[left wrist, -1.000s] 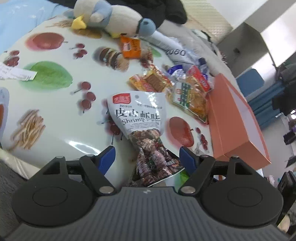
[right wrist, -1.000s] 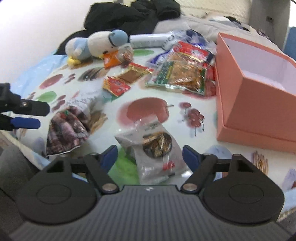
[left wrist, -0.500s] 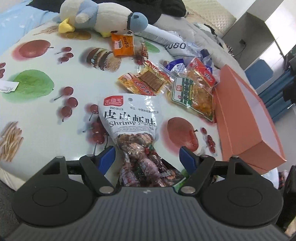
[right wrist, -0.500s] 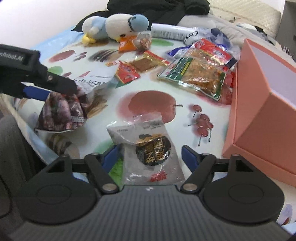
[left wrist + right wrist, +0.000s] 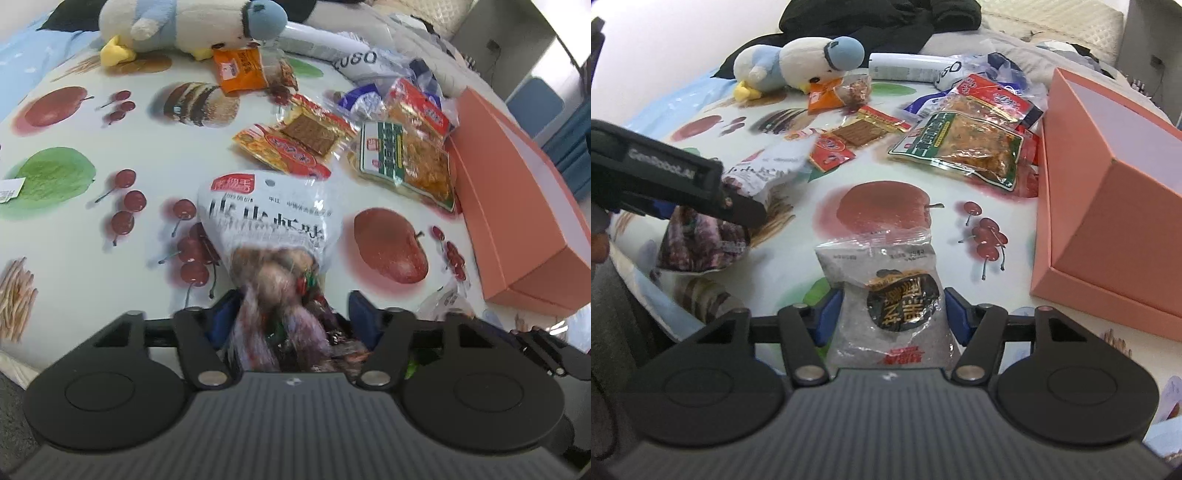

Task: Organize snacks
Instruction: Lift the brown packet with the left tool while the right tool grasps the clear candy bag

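Left gripper (image 5: 291,314) pitches steeply down, jaws just closing around the shrimp snack bag (image 5: 273,236), pads at its sides. Right gripper (image 5: 892,314), tilted likewise, narrows on the grey snack pouch (image 5: 890,295); contact unclear. Both bags lie near the orange box (image 5: 1108,206), on the fruit-print cloth (image 5: 879,206).

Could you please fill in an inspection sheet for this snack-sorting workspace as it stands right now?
Surface: white fruit-print cloth, partly covered.
Job's things: white shrimp-snack bag; clear bag with black round label; green-labelled pack; red and orange packets; open salmon-pink box, no snacks visible inside.
Clutter: plush duck, white tube, black clothing.
Grippers: left gripper just closing around shrimp-snack bag; right gripper just closing around black-labelled bag; contact unclear.
Cables: nothing seen.
Surroundings: quilted bedding.
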`<state>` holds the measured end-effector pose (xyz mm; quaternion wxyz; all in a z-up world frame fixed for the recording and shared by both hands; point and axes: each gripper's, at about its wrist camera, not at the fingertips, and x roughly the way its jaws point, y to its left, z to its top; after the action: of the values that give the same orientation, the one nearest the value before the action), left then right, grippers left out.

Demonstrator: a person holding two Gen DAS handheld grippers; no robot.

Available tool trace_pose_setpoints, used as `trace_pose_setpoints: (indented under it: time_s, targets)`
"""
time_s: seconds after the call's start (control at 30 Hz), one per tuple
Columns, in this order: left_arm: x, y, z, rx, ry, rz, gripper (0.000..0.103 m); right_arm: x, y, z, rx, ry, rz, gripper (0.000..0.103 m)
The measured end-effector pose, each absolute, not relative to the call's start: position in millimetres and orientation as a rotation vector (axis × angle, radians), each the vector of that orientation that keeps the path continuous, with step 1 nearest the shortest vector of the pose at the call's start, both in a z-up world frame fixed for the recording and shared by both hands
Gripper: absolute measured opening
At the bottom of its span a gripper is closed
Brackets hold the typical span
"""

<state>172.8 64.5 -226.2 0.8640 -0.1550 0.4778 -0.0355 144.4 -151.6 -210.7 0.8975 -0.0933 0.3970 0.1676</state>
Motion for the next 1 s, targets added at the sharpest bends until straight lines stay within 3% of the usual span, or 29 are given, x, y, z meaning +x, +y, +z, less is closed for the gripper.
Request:
trace_pose_setpoints:
  time_s: [0.1,0.23,1.0]
  targets:
    - [173.3,59.9,-224.3,-0.306,1.002,-0.102,0.050,143.6,-153.1,-210.5,-0.175,0.820,0.330,0.062]
    - [171.2,55.8,-219.4,-0.295,0.998,-0.115,0.046,143.0,-155.0,-207.9,-0.158,0.813,0.308,0.058]
    - [108.3,27.6,-133.9,-0.334,0.846,-0.176,0.044,102.6,-185.7,-141.1,-0.032,0.698,0.202,0.048]
